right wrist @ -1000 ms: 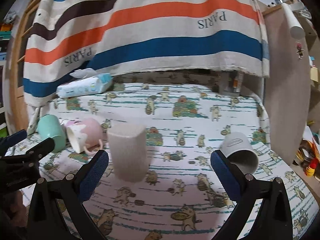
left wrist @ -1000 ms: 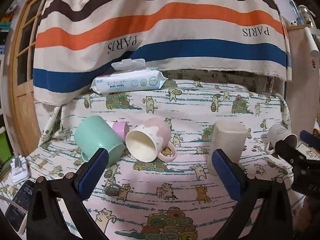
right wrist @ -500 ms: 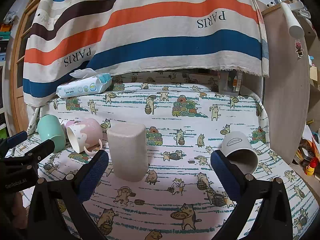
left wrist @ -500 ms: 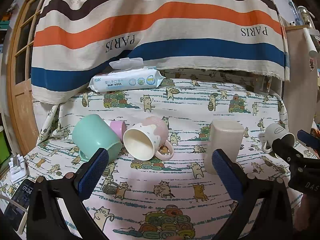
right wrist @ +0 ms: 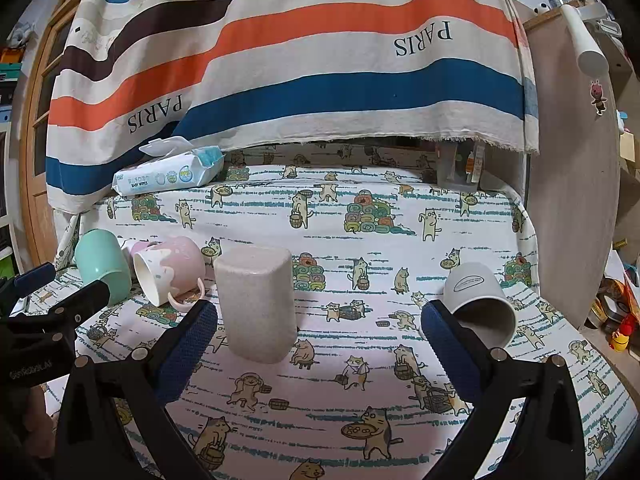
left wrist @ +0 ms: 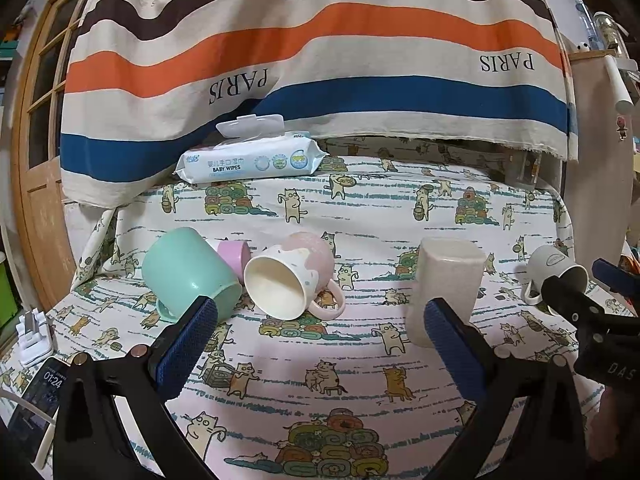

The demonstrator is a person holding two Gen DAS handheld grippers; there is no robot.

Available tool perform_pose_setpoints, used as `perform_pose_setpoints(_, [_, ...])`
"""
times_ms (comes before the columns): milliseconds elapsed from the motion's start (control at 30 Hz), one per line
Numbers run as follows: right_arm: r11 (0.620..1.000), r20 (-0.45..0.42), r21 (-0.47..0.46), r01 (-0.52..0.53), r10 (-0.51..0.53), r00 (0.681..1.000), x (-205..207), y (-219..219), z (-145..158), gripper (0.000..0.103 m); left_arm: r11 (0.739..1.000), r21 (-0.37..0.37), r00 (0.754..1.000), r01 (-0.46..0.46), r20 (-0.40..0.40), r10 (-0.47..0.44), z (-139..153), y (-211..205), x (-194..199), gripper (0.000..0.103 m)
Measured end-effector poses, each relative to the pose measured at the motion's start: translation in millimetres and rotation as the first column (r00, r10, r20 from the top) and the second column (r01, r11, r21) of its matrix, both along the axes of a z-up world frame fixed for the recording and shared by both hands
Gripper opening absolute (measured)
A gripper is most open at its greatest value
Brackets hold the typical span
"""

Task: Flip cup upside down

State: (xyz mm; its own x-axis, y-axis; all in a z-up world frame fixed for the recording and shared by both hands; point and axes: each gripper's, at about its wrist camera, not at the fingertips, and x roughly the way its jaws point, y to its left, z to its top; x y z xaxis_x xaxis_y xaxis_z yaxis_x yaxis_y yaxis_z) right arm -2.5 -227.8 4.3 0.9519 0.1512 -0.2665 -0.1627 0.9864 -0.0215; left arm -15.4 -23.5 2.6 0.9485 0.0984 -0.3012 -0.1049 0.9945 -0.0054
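Observation:
Several cups rest on a cat-print cloth. A speckled beige cup [right wrist: 256,300] stands upside down at centre; it also shows in the left wrist view [left wrist: 446,280]. A pink mug [left wrist: 294,280] lies on its side with its mouth toward me, next to a mint cup [left wrist: 184,268] and a small lilac cup [left wrist: 234,250]. A grey-white mug [right wrist: 478,300] lies on its side at the right. My left gripper [left wrist: 320,344] is open and empty, in front of the pink mug. My right gripper [right wrist: 318,344] is open and empty, between the beige cup and the grey-white mug.
A pack of baby wipes [left wrist: 248,160] lies at the back under a hanging striped cloth [left wrist: 320,60]. A phone [left wrist: 36,392] and a white charger [left wrist: 34,336] lie at the left edge. A wooden board [right wrist: 576,200] stands at the right.
Both grippers have drawn back slightly and risen, so the cups sit a little lower and farther in view. Nothing on the cloth has moved.

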Motion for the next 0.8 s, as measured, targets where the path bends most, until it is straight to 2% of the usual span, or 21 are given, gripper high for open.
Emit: perform_pose_setpoints(800, [1.000, 0.000, 0.000, 0.000, 0.000, 1.000, 0.1, 0.0, -0.1, 0.102, 1.000, -0.003, 1.000, -0.011, -0.003, 0.011, -0.7, 3.9, 1.2, 0.103])
